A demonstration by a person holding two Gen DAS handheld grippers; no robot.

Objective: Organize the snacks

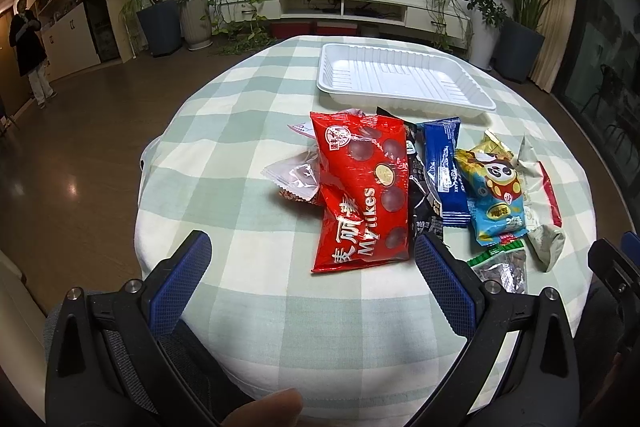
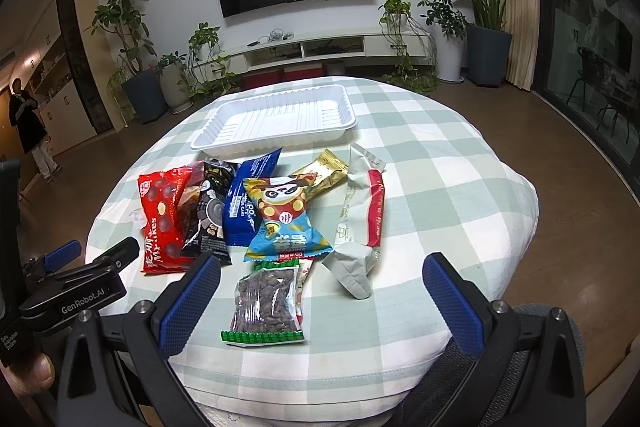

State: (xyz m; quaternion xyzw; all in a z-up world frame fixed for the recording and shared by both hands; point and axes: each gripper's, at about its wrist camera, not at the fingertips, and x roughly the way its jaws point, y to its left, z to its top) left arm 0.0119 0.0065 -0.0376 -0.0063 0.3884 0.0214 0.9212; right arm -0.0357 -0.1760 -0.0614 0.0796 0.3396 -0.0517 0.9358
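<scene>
A pile of snack packets lies on the checked tablecloth: a big red bag (image 1: 362,195) (image 2: 162,219), a black packet (image 2: 210,217), a blue bar (image 1: 446,171) (image 2: 250,197), a panda packet (image 1: 494,193) (image 2: 286,223), a gold packet (image 2: 324,177), a white-and-red wrapper (image 2: 360,223) and a clear nut packet with green ends (image 2: 266,303). Behind them sits an empty white tray (image 1: 400,79) (image 2: 276,119). My left gripper (image 1: 312,255) is open just short of the red bag. My right gripper (image 2: 322,275) is open around the near end of the pile, nothing between its fingers.
The round table (image 2: 460,187) drops off on all sides to a wooden floor. The left gripper's body (image 2: 76,287) sits at the table's left edge in the right wrist view. A person (image 1: 28,51) stands far left. Potted plants and a TV stand line the back wall.
</scene>
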